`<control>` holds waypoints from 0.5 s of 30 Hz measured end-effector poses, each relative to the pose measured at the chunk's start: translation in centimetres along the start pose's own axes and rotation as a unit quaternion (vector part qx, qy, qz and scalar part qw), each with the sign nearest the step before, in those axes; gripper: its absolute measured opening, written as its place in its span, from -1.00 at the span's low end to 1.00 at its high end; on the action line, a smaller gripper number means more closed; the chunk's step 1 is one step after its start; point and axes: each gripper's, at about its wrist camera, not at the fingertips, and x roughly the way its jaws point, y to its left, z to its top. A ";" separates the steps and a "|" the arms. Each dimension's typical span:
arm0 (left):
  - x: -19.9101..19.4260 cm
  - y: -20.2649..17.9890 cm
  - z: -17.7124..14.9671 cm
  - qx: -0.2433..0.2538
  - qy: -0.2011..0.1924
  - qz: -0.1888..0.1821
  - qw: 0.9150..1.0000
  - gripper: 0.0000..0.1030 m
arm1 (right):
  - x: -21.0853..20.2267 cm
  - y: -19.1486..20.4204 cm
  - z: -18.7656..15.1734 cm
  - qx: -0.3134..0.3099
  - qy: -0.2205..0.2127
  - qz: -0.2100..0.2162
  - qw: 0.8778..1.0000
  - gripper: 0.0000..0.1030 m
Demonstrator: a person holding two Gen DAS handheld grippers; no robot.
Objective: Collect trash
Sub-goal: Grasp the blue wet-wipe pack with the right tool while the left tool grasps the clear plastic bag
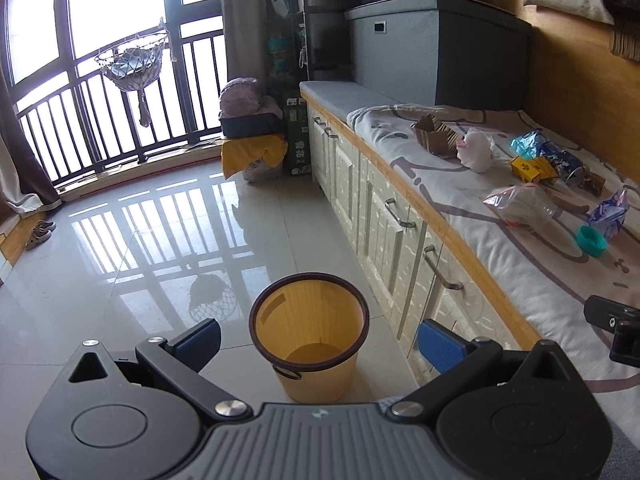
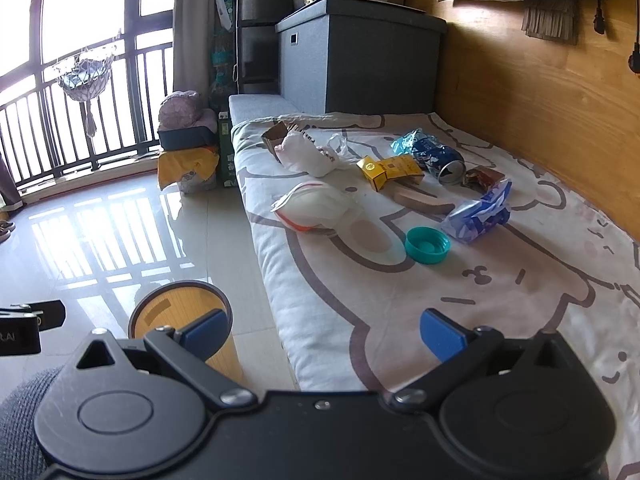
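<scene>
Scanning left to right. Bare tiled floor (image 1: 160, 240) fills the left half of the left view, open room all the way to the window railing. Bin (image 1: 308, 336) stands bottom centre on the floor, just beside the cabinet front (image 1: 384, 224); bare inside as far as visible. Blanket (image 2: 460, 288) on the bench top takes the right of the frame, its edge overhanging the cabinet.

Trash sits mid-right in the right view: cardboard (image 2: 276, 136), white bag (image 2: 308, 152), clear bag (image 2: 316, 204), yellow box (image 2: 384, 170), cap (image 2: 427, 245), can (image 2: 444, 162), blue wrapper (image 2: 480, 212). A brown wrapper beside the can is hard to make out. Open blanket between the cap and the near edge.

Bin is half hidden behind the right claw in the right view.

Left claw (image 1: 318, 344): jaws wide apart, holding nothing, framing the bin. Right claw (image 2: 324, 334): jaws wide apart, holding nothing, touching nothing.
</scene>
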 end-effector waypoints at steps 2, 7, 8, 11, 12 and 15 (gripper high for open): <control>-0.3 0.0 0.2 0.001 -0.008 -0.007 1.000 1.00 | -0.2 -0.4 0.2 0.006 -0.002 0.005 1.000 1.00; -0.7 -0.2 0.6 0.008 -0.026 -0.023 0.999 1.00 | -0.5 -1.2 0.5 0.009 -0.008 0.015 1.000 1.00; -0.7 -0.2 0.8 0.008 -0.029 -0.027 0.999 1.00 | -0.6 -1.5 0.6 0.008 -0.010 0.016 1.000 1.00; -0.9 -0.3 1.3 0.004 -0.038 -0.043 0.998 1.00 | -0.7 -2.4 0.9 0.009 -0.015 0.024 1.000 1.00; -0.9 -0.4 1.5 0.003 -0.040 -0.050 0.998 1.00 | -0.7 -2.8 1.1 0.012 -0.016 0.026 0.999 1.00; -1.0 -0.9 2.3 0.000 -0.050 -0.073 0.996 1.00 | -0.6 -4.0 1.7 0.021 -0.016 0.035 0.999 1.00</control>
